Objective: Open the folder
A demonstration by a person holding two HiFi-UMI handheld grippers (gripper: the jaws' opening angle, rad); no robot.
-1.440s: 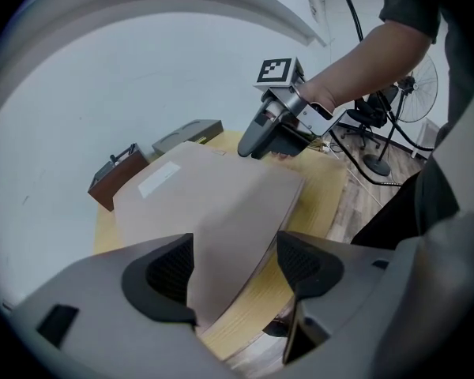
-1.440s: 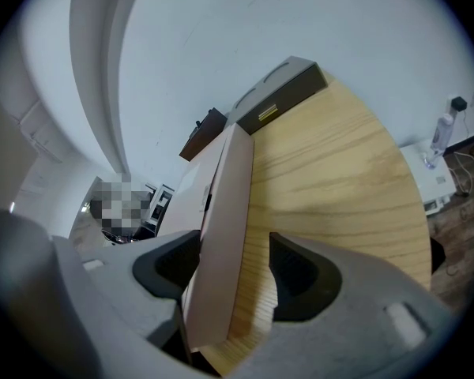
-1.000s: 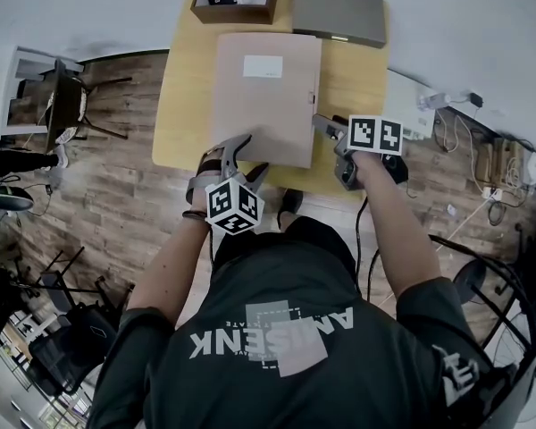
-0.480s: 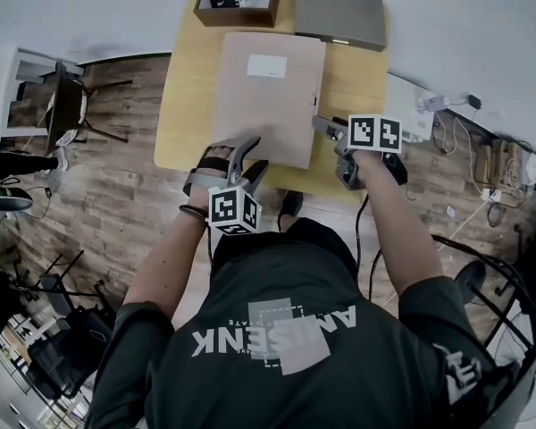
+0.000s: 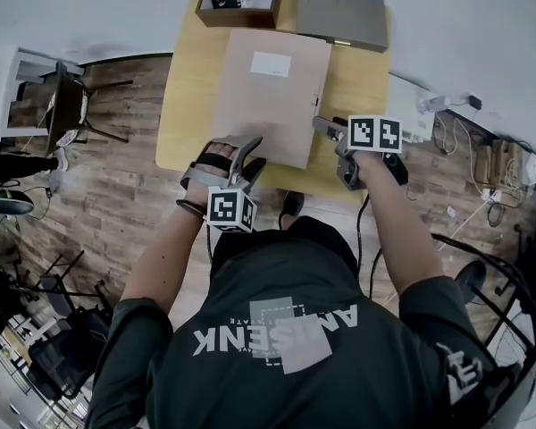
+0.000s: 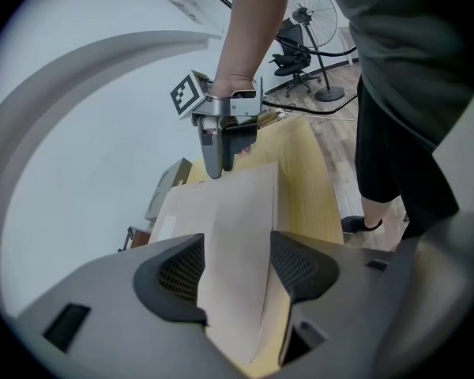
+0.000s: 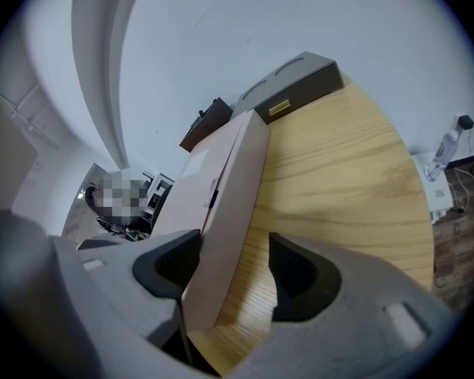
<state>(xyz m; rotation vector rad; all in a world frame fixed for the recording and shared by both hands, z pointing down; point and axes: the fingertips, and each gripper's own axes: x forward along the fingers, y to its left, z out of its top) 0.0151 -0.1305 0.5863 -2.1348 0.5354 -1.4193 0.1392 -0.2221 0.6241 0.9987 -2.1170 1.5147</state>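
Observation:
A beige box folder (image 5: pixel 272 96) with a white label lies shut on the yellow wooden table (image 5: pixel 357 88). My left gripper (image 5: pixel 235 148) is at its near left corner. In the left gripper view that corner of the folder (image 6: pixel 237 235) lies between the jaws of the left gripper (image 6: pixel 237 271), which have just been closing a little; no clear pinch shows. My right gripper (image 5: pixel 322 128) is at the folder's right edge. In the right gripper view the right gripper (image 7: pixel 233 267) straddles the folder's side wall (image 7: pixel 229 188), the right pad standing apart from it.
A brown box of pens (image 5: pixel 239 3) and a flat grey case (image 5: pixel 339 14) sit at the table's far edge. Cables and a power strip (image 5: pixel 482 159) lie on the floor to the right, chairs (image 5: pixel 62 105) to the left. A fan (image 6: pixel 308 22) stands behind.
The left gripper has rolled about its own line, its marker cube now square-on, and its jaws have narrowed slightly. The right gripper has kept still.

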